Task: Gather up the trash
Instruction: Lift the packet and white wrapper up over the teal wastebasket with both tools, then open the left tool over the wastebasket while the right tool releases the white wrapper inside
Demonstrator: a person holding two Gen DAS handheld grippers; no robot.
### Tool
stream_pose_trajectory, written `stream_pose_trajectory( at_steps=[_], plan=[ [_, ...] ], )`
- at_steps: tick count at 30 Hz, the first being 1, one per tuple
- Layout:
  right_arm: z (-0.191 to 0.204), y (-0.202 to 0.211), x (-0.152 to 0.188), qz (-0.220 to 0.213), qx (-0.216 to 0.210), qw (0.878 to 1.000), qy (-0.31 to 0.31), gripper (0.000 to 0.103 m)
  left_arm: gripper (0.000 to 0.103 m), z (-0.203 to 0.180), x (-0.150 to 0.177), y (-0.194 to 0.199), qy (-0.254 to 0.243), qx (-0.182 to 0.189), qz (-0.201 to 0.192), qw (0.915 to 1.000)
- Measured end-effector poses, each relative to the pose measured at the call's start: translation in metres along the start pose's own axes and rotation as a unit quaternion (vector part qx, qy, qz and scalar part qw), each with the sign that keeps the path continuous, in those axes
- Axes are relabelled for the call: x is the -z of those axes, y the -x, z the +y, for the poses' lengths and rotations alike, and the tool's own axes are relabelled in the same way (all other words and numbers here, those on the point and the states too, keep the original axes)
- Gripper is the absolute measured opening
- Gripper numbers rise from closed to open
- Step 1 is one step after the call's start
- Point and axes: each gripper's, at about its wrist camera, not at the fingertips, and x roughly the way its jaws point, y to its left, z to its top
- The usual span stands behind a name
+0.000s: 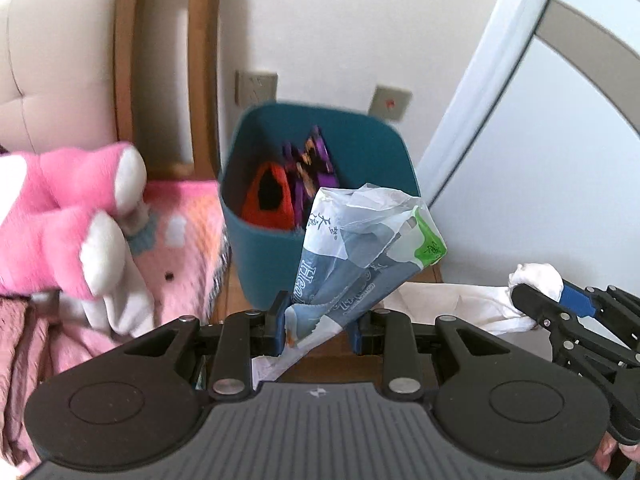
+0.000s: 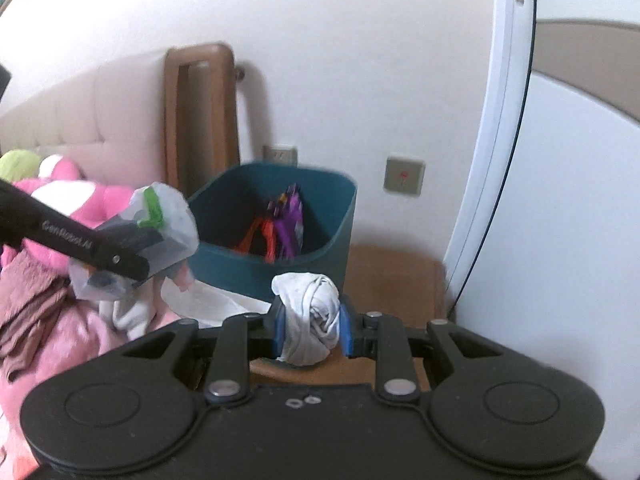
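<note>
Currently left gripper fingers pinch only the plastic wrapper's tail; right gripper clamps wadded tissue. Risk: wrapper slips, missing the teal bin.

My left hand-held gripper and my right hand-held gripper are matte black, each with two round housings, angled linkage bars pinned by silver screws, and blue pads on the fingers. White lettering runs along the left one's side bar, and its base plate is ribbed grey.
</note>
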Motion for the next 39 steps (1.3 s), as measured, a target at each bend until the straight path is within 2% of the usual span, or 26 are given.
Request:
stream_pose_trajectory(
  at_steps=[3,6,10,12,17,22,26,32,39],
  plan=[
    [0.007,-0.004,-0.017,-0.019,0.017,1.0,0.004,0.025,0.028,0.008,-0.02,0.0,-0.005,0.002,-0.009,1.0],
    [0.015,-0.013,-0.033,-0.03,0.041,0.999,0.012,0.025,0.028,0.011,-0.039,-0.009,-0.024,-0.012,0.003,0.9996],
    [0.018,-0.036,-0.05,-0.028,0.062,0.998,0.011,0.025,0.028,0.012,-0.058,-0.033,-0.048,-0.033,0.012,0.9982],
    [0.015,-0.051,-0.056,-0.02,0.067,0.997,0.012,0.025,0.028,0.014,-0.068,-0.048,-0.04,-0.035,0.023,0.9983],
    [0.006,-0.098,-0.073,0.003,0.054,0.998,0.045,0.025,0.028,0.014,-0.096,-0.091,-0.019,-0.053,0.041,0.9976],
    [0.001,-0.148,-0.086,0.021,0.019,0.993,0.116,0.025,0.028,0.004,-0.126,-0.131,-0.016,-0.07,0.056,0.9958],
    [0.004,-0.182,-0.087,0.055,-0.024,0.982,0.182,0.025,0.028,-0.003,-0.135,-0.16,-0.017,-0.089,0.08,0.9927],
    [0.015,-0.214,-0.078,0.092,-0.09,0.952,0.277,0.025,0.028,-0.011,-0.136,-0.2,-0.021,-0.11,0.124,0.986],
    [0.027,-0.233,-0.07,0.109,-0.129,0.92,0.355,0.029,0.029,-0.015,-0.125,-0.235,-0.021,-0.124,0.166,0.9781]
  ],
)
